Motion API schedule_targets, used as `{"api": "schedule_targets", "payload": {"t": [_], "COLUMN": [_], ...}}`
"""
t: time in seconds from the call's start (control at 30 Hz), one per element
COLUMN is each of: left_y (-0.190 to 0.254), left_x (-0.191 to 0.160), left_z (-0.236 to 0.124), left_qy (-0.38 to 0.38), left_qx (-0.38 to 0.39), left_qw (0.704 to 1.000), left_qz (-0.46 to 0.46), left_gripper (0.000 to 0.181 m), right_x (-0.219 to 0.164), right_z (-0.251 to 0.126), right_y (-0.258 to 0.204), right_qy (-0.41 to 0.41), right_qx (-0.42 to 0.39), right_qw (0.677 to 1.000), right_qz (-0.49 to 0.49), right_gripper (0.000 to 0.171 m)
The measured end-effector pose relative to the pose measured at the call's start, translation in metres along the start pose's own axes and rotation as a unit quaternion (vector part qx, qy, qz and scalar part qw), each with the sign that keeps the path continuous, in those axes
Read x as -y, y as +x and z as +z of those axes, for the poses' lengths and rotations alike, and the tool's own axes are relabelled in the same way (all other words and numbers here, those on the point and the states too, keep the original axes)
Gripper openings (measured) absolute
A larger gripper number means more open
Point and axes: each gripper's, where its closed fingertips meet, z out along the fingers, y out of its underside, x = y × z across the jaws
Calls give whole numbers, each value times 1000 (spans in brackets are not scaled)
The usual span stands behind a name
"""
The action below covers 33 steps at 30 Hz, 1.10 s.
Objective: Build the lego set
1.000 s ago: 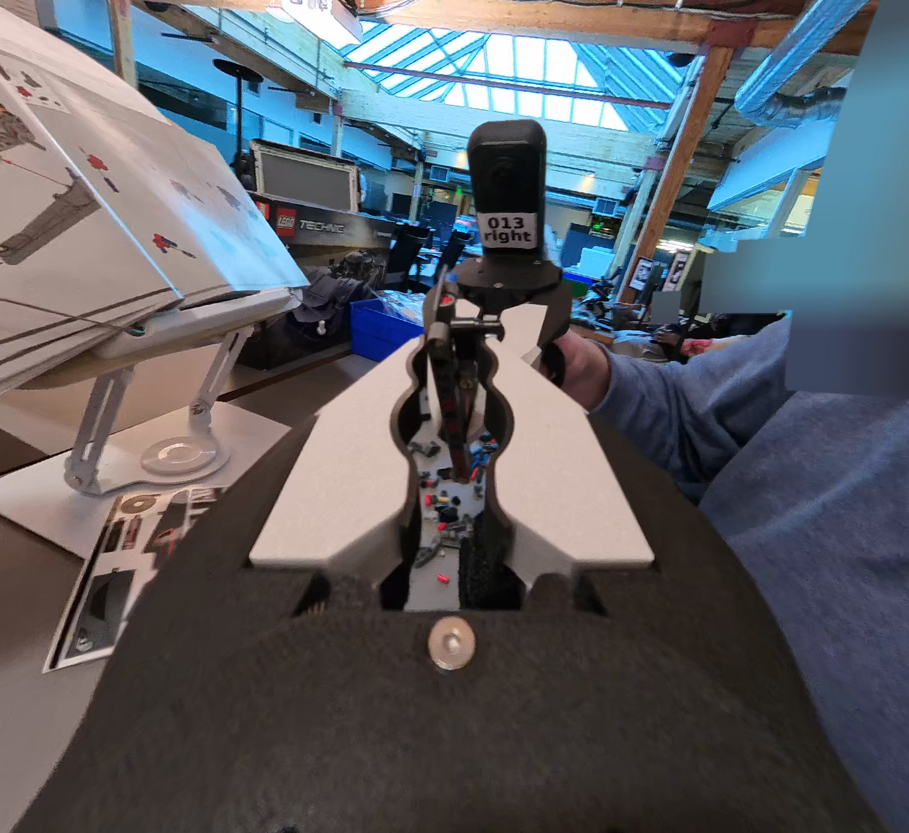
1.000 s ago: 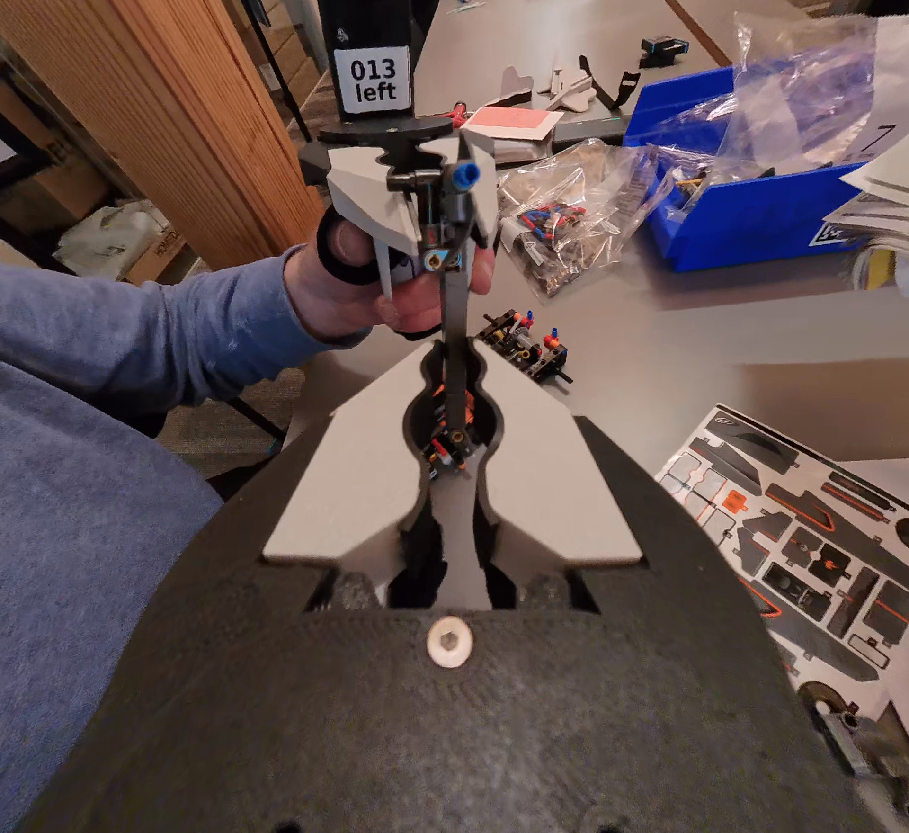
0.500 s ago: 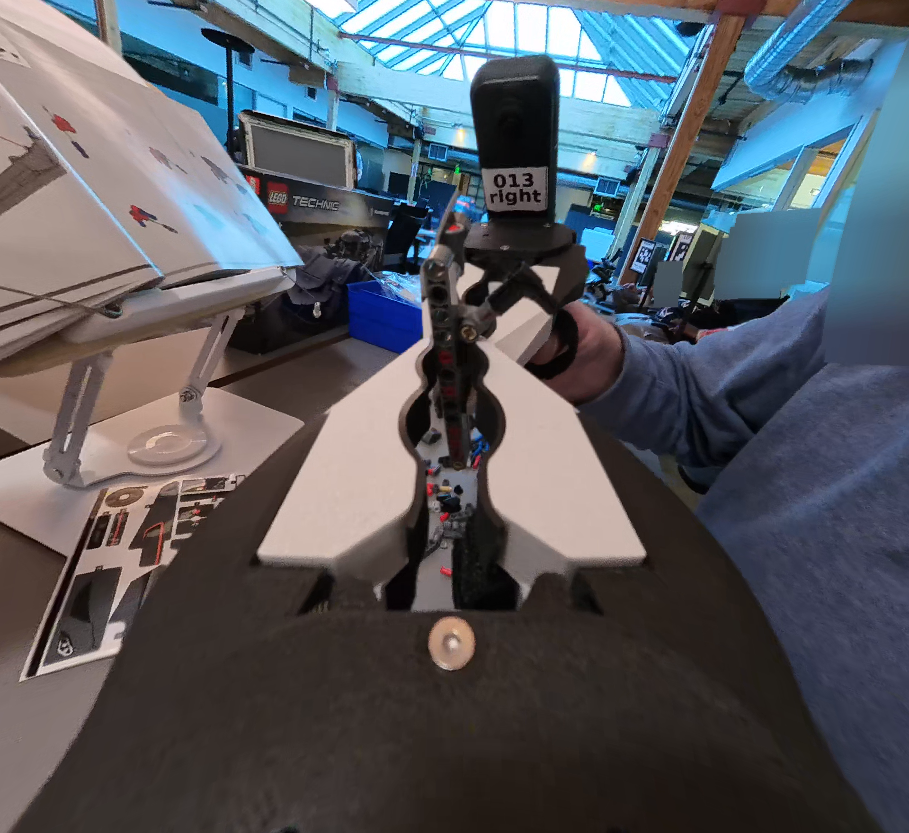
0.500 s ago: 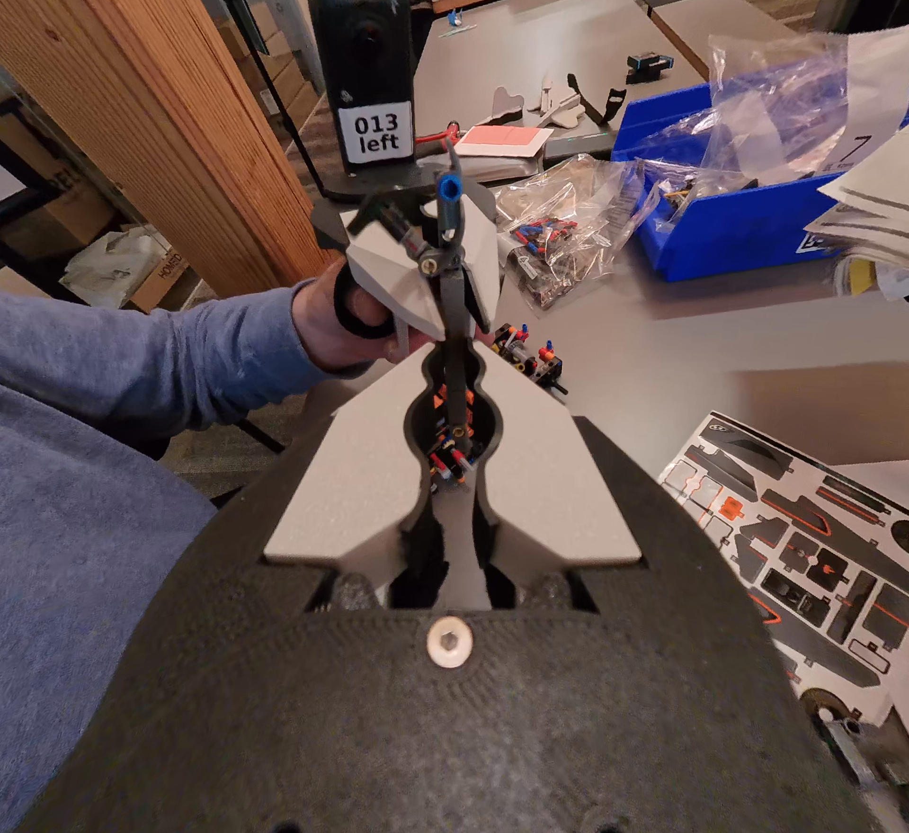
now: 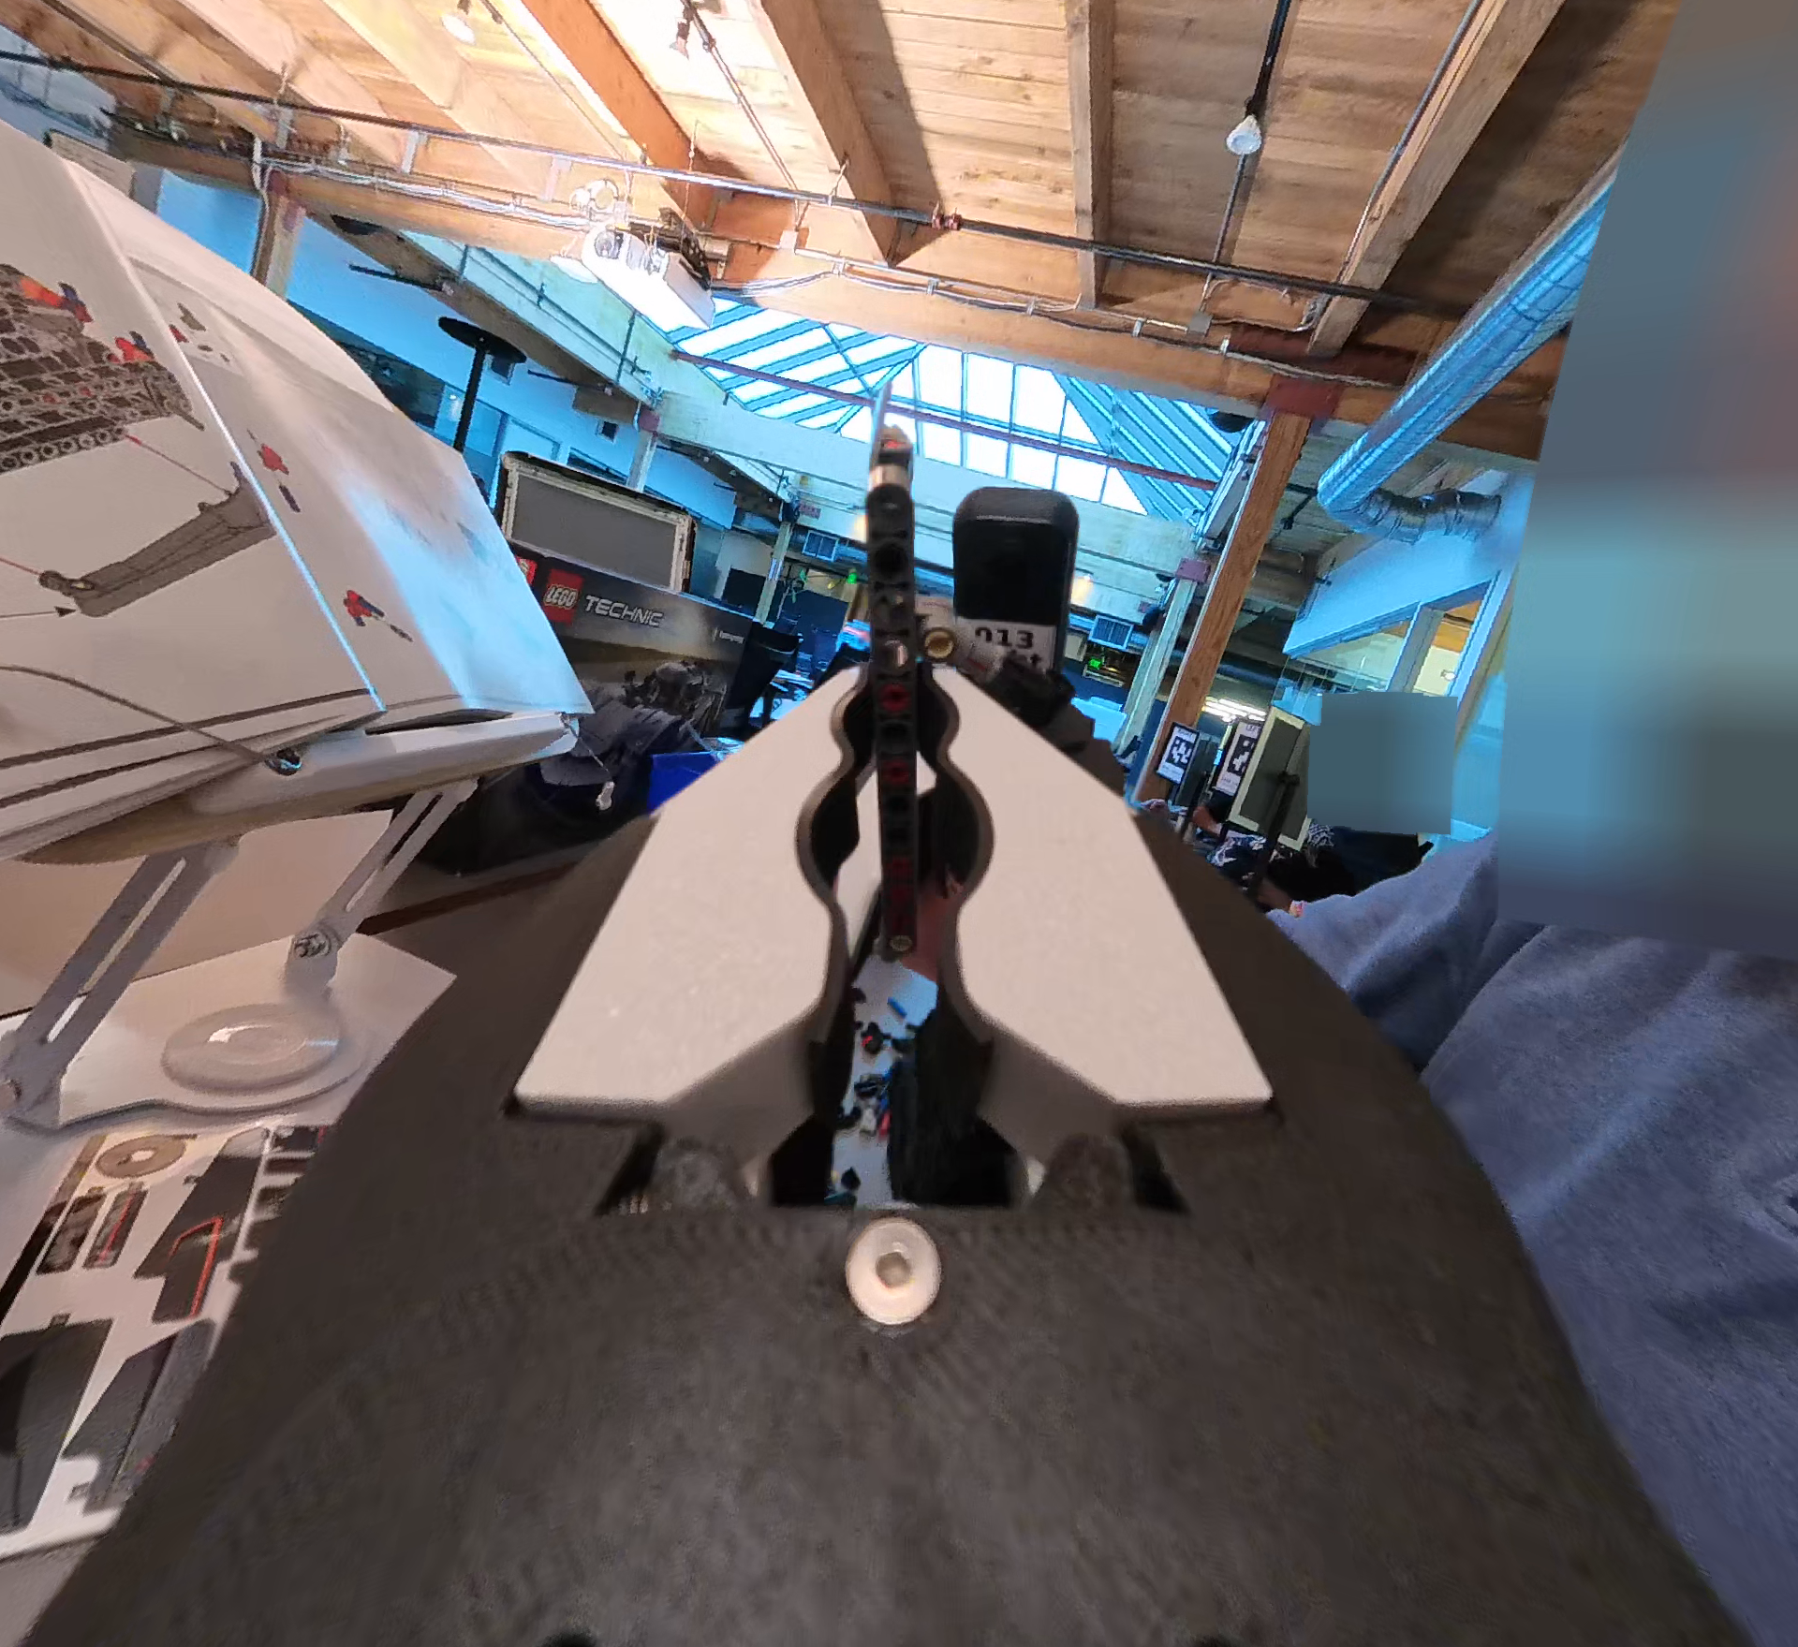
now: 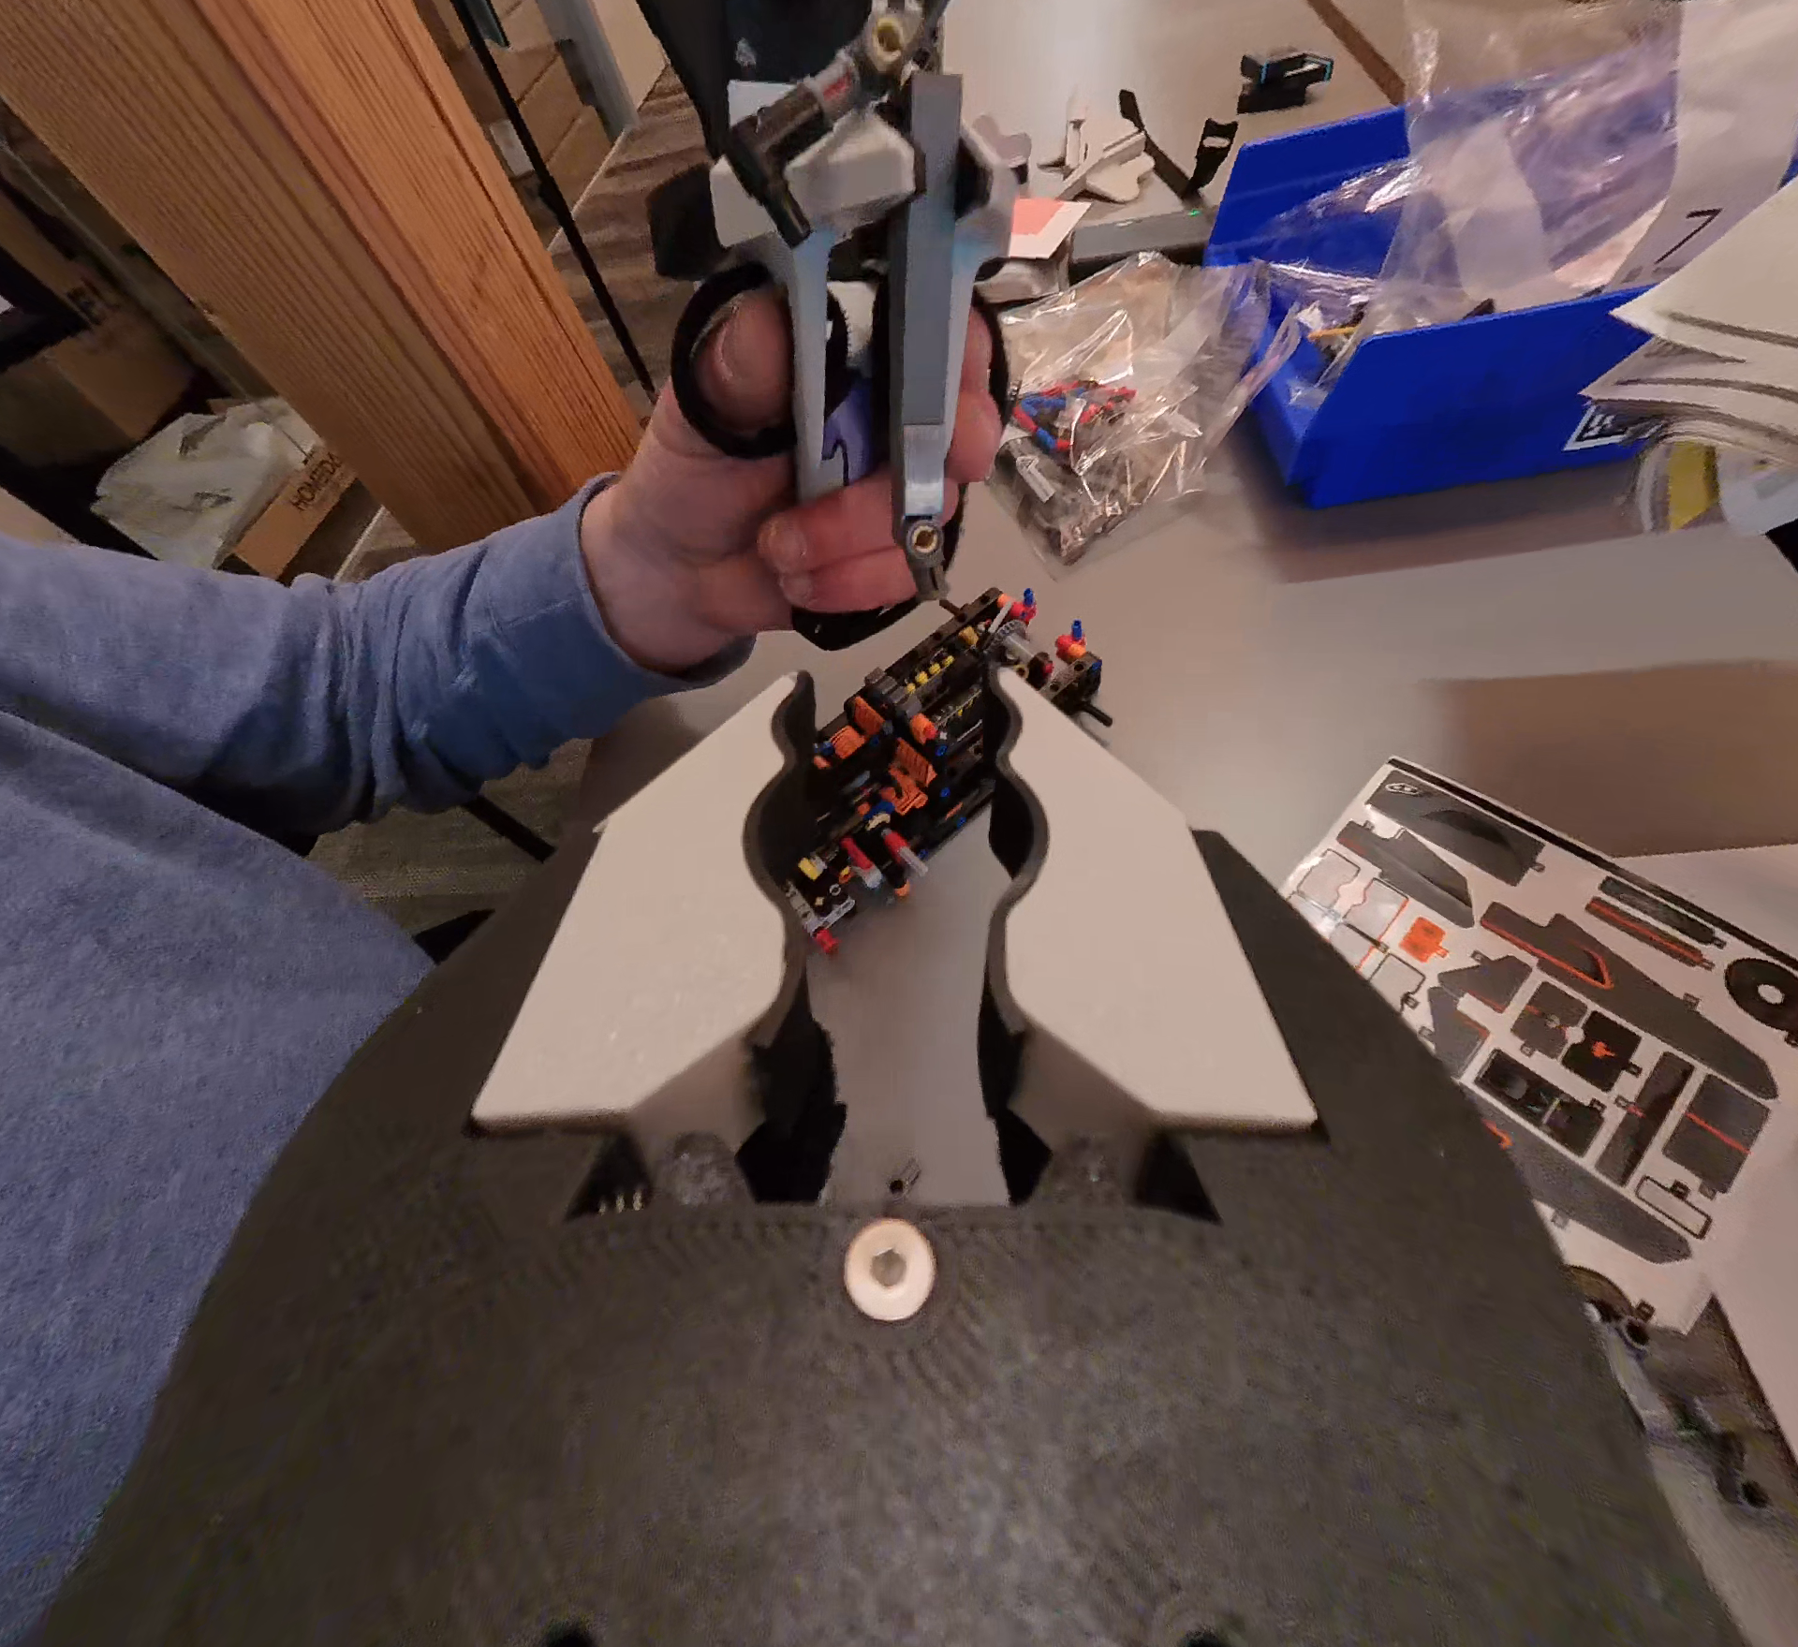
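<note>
My left gripper (image 5: 900, 686) is shut on a long dark Technic beam (image 5: 893, 725) that stands up between its fingers toward the ceiling. In the right wrist view the same beam (image 6: 929, 316) hangs in that gripper, which a hand (image 6: 739, 530) holds above the table. My right gripper (image 6: 900, 696) is open and empty. Between its fingers I see a black and orange Lego assembly (image 6: 905, 783) lying on the grey table (image 6: 1265, 627). In the left wrist view the right gripper (image 5: 1012, 589) shows behind the beam, mostly hidden.
An instruction booklet (image 5: 195, 579) rests on a white stand at the left. A sticker sheet (image 6: 1557, 997) lies at the right. A blue bin (image 6: 1440, 394) and clear bags of parts (image 6: 1099, 413) sit behind the assembly. A wooden pillar (image 6: 292, 190) stands at the left. The left gripper's tips are roughly 8 centimeters from the right gripper's.
My right gripper has opened and let go of the beam. My left gripper has tilted up with the beam and risen away from the right one.
</note>
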Motion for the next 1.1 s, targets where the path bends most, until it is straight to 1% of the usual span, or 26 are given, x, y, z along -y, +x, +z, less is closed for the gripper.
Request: {"api": "schedule_targets", "payload": {"t": [0.2, 0.3, 0.4, 0.53, 0.6, 0.67, 0.87, 1.0, 1.1], "left_y": [3, 4, 4, 7, 7, 7, 12, 21, 35], "left_x": [0, 2, 3, 4, 6, 8, 12, 17, 25], "left_z": [5, 5, 5, 7, 6, 5, 2, 3, 5], "left_qy": [4, 10, 12, 15, 22, 28, 44, 53, 66], "left_qx": [-7, -6, -1, -8, -10, -14, -45, -78, -118], "left_qw": [1000, 1000, 1000, 999, 999, 999, 998, 996, 991], "left_qz": [2, 10, 28, 34, 29, 23, -2, -1, 12], "left_gripper": [5, 5, 6, 6, 5, 5, 5, 5, 5], "right_x": [10, 14, 15, 20, 23, 21, 26, 44, 47], "right_z": [8, 9, 8, 7, 5, 3, -14, -31, -31], "right_y": [-5, -12, -20, -22, -24, -26, -27, -17, -8], "right_qy": [13, 13, 10, 17, 25, 16, 26, 40, -7], "right_qx": [-7, 3, 20, 15, 22, 30, 38, 8, -20], "right_qw": [999, 999, 999, 999, 998, 998, 998, 997, 995], "right_qz": [-37, -43, -32, -46, -44, -45, -45, -69, -97], "right_gripper": [33, 32, 24, 25, 24, 23, 20, 20, 23]}}
